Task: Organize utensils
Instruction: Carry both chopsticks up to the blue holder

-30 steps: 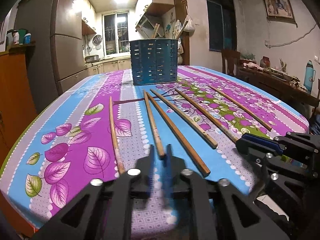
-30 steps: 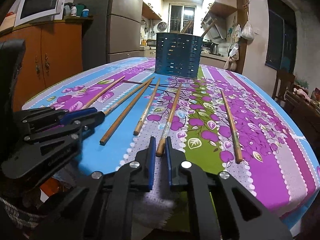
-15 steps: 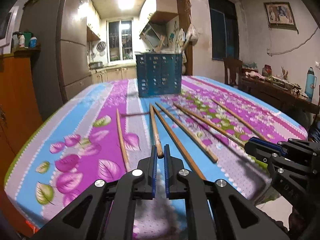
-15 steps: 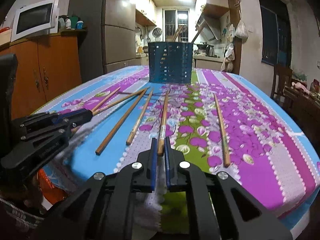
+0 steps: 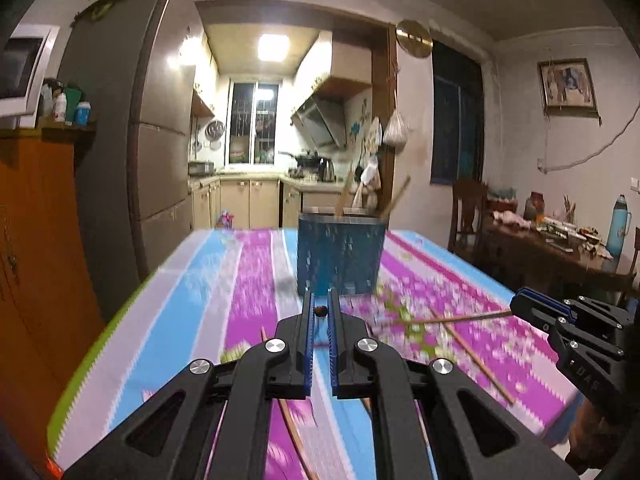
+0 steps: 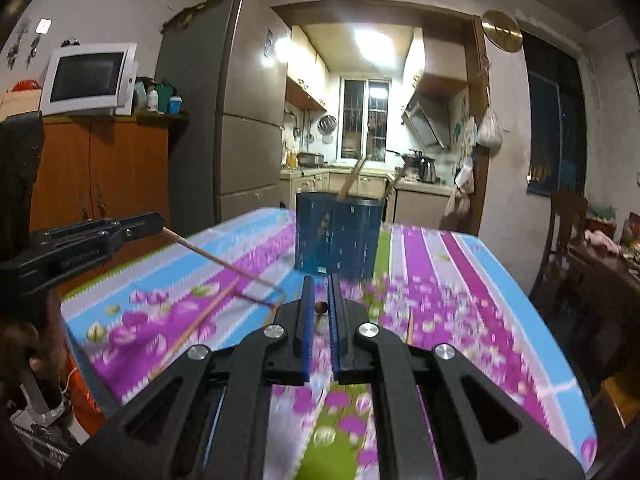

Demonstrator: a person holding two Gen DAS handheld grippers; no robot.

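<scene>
My left gripper (image 5: pixel 319 311) is shut on a wooden chopstick (image 5: pixel 320 311) seen end-on between the blue pads. In the right wrist view the left gripper (image 6: pixel 158 222) holds that chopstick (image 6: pixel 224 263) lifted and slanting down to the table. My right gripper (image 6: pixel 319 307) is shut on another chopstick (image 6: pixel 319 307); in the left wrist view the right gripper (image 5: pixel 516 307) holds this chopstick (image 5: pixel 460 317) raised. The blue perforated utensil holder (image 5: pixel 339 256) stands ahead with two chopsticks in it, also in the right wrist view (image 6: pixel 337 236).
More chopsticks lie on the floral tablecloth (image 5: pixel 224 280), one at right (image 5: pixel 476 360) and one near the left (image 6: pixel 196 324). A fridge (image 6: pixel 240 120) and orange cabinet (image 6: pixel 104 172) stand left. A chair (image 5: pixel 466 216) and cluttered side table (image 5: pixel 560 248) stand right.
Both grippers have lifted off the table, each with a chopstick in its jaws, and tilted up toward the blue holder. The view is blurred with motion.
</scene>
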